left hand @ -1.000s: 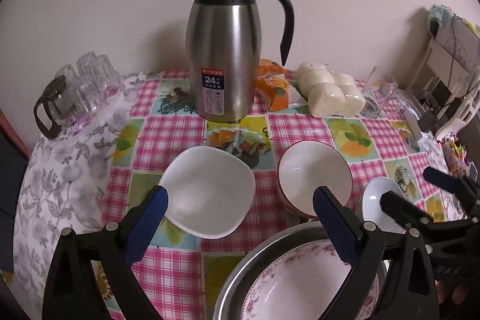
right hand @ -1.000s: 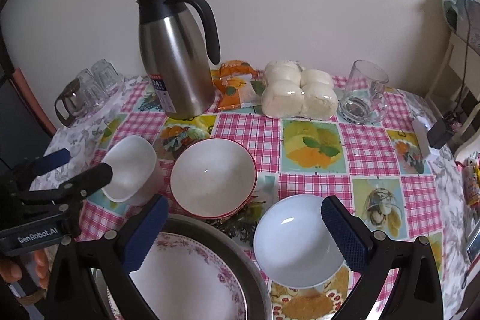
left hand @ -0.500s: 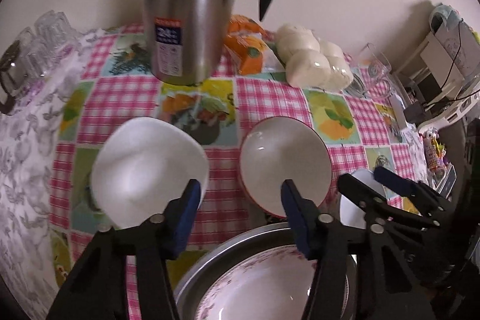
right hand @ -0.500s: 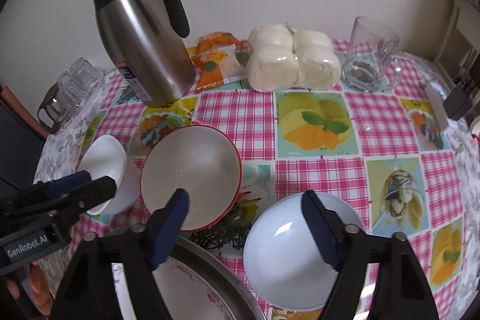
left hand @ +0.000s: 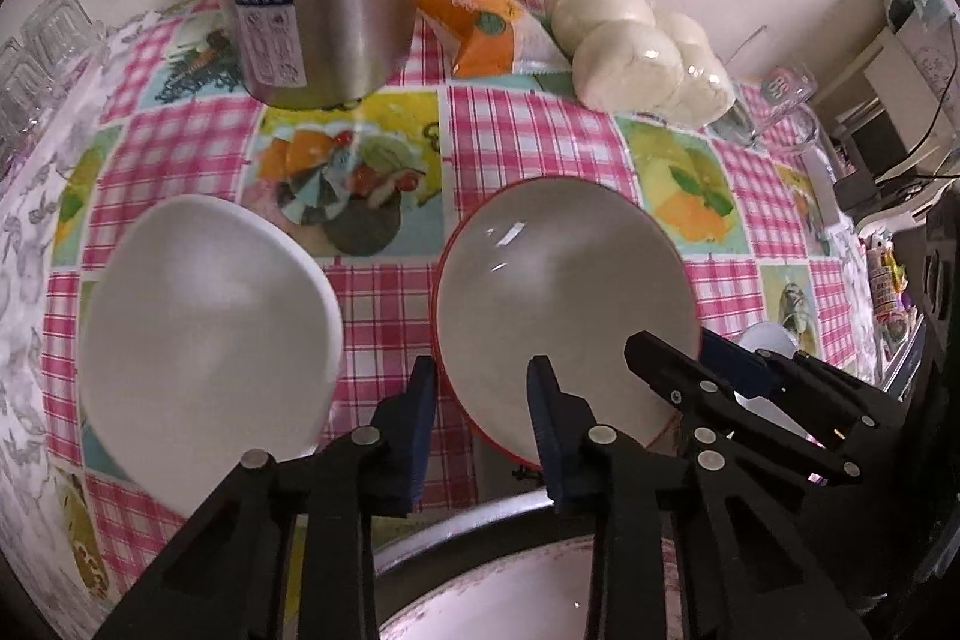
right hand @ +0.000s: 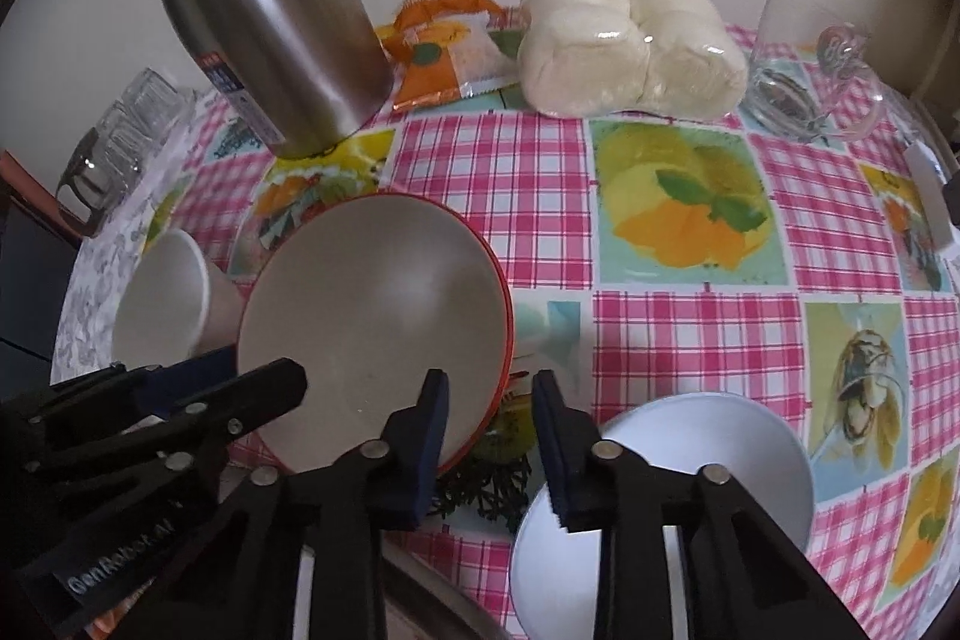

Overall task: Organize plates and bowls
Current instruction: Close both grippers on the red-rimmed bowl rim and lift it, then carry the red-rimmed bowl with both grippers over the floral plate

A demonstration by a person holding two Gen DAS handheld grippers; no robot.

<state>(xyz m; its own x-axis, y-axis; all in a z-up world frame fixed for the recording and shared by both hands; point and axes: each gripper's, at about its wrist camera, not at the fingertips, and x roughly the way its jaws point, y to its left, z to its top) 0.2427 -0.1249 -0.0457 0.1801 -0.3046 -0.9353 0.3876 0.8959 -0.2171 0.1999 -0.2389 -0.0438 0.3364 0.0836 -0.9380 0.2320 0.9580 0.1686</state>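
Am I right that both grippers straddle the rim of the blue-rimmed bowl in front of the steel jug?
Not quite: the bowl has a red rim, not blue, as the right wrist view shows. The left gripper and right gripper do straddle its rim, jaws closing, in front of the steel jug.

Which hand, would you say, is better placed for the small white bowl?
Right: the small white bowl lies beside the right gripper. Both grippers' closing jaws straddle the rim of the red-rimmed bowl, the left gripper on its far side.
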